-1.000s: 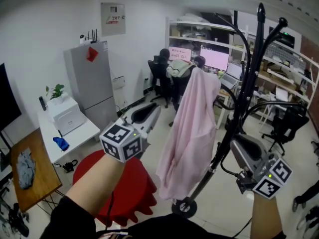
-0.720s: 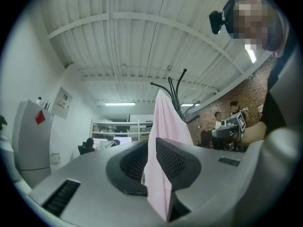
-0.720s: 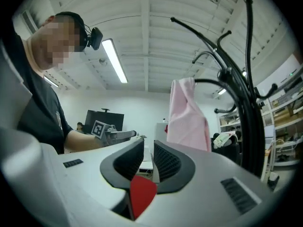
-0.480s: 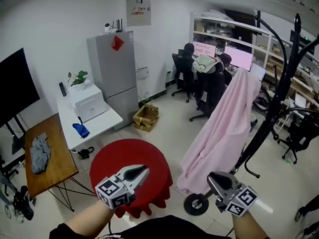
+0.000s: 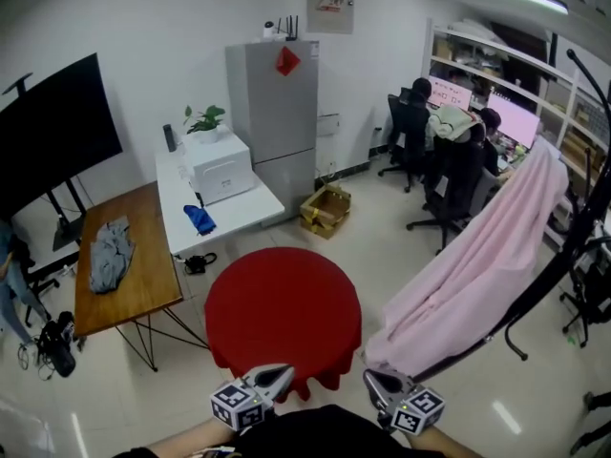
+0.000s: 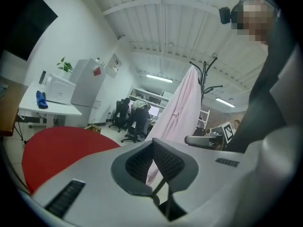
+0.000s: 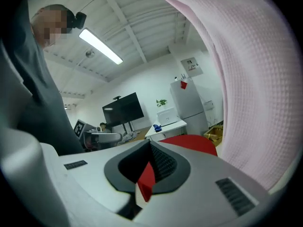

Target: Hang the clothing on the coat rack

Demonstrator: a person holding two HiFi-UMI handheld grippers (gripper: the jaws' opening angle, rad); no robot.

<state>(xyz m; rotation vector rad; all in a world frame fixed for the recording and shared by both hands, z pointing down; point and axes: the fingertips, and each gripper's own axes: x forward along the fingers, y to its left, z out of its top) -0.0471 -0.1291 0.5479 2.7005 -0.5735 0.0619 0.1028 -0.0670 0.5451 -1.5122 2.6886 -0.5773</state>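
A pink garment (image 5: 482, 280) hangs draped from the black coat rack (image 5: 573, 246) at the right of the head view. It also fills the right side of the right gripper view (image 7: 246, 79) and hangs from the rack top (image 6: 204, 74) in the left gripper view. My left gripper (image 5: 279, 378) and right gripper (image 5: 374, 382) are low at the bottom edge, close to my body and well apart from the garment. Both are shut, tips together (image 6: 152, 143) (image 7: 149, 145), with nothing between them.
A round red table (image 5: 284, 308) stands just ahead of the grippers. To the left is a wooden table (image 5: 143, 284) with a grey cloth (image 5: 110, 253). Behind are a white table with a printer (image 5: 220, 170), a grey fridge (image 5: 277, 113), a cardboard box (image 5: 325, 208) and people seated at desks (image 5: 449, 146).
Both grippers have dropped from beside the rack down to my body and their jaws have closed. The view has swung left and back; the garment stays hanging.
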